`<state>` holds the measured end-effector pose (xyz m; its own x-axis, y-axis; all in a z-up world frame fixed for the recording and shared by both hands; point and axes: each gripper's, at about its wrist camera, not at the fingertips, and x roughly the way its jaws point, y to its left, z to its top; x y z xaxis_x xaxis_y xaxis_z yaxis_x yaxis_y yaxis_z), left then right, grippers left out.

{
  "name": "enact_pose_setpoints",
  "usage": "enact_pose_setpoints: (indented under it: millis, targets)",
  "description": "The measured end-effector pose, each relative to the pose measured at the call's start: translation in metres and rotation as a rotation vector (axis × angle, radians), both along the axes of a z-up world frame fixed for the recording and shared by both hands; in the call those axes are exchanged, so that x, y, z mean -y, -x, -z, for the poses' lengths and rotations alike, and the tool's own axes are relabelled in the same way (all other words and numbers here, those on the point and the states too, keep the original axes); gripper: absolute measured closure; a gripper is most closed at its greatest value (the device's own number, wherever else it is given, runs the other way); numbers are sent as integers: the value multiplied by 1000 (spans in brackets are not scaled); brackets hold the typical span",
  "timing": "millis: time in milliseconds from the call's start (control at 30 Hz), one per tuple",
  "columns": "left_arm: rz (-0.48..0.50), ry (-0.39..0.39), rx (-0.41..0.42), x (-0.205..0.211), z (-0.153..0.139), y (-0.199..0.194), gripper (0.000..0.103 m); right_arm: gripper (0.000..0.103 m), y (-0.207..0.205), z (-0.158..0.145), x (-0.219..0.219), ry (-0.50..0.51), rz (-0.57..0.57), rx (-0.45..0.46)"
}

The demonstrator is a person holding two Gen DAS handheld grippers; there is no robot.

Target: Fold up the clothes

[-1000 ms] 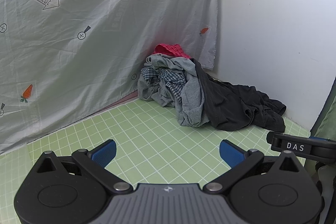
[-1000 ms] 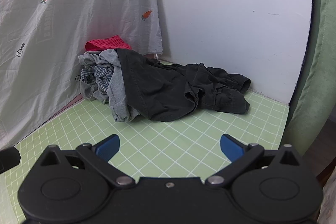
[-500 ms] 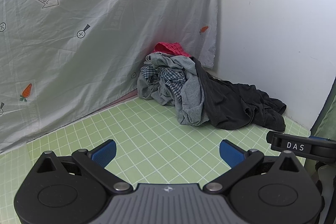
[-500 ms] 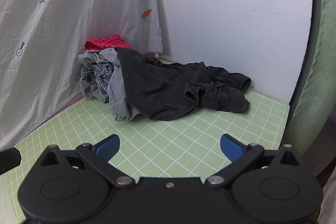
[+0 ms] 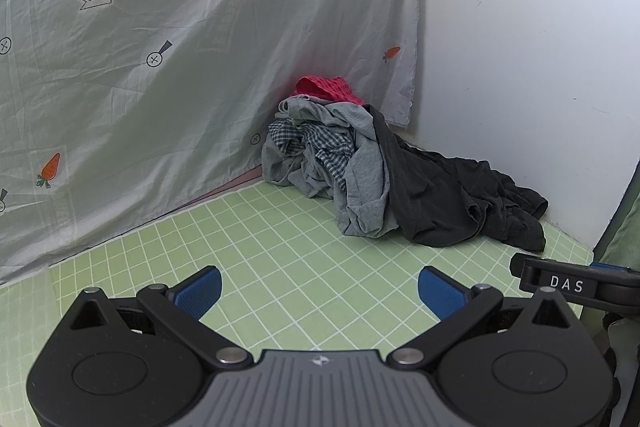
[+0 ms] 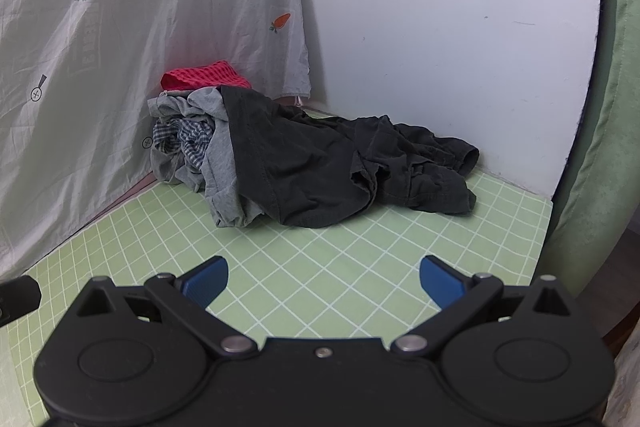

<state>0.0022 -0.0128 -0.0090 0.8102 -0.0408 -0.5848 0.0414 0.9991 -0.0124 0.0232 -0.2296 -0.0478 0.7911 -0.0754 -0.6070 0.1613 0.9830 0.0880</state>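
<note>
Clothes (image 5: 352, 167) are being seen heaped at twelve o'clock, in the far corner of the green mat (image 5: 280, 259); soft and limp, they are best pinched at the black garment (image 6: 320, 163) hem. Left gripper (image 5: 320, 289) and right gripper (image 6: 324, 281) are being held wide open, empty

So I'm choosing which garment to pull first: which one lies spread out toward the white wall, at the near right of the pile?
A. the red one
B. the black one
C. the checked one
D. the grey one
B: the black garment sprawls rightward across the green grid mat, while the others stay bunched in the corner.
</note>
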Motion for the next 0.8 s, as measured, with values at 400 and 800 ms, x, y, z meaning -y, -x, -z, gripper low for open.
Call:
enact_pose_setpoints:
  millis: [400,800]
  targets:
    - [-55,9,-31,44,9,-38,0,0,-44,8,40,4,-45,-25]
    - [-46,5,-147,85,34,-136,0,0,-136,50,96,-65,21,-127]
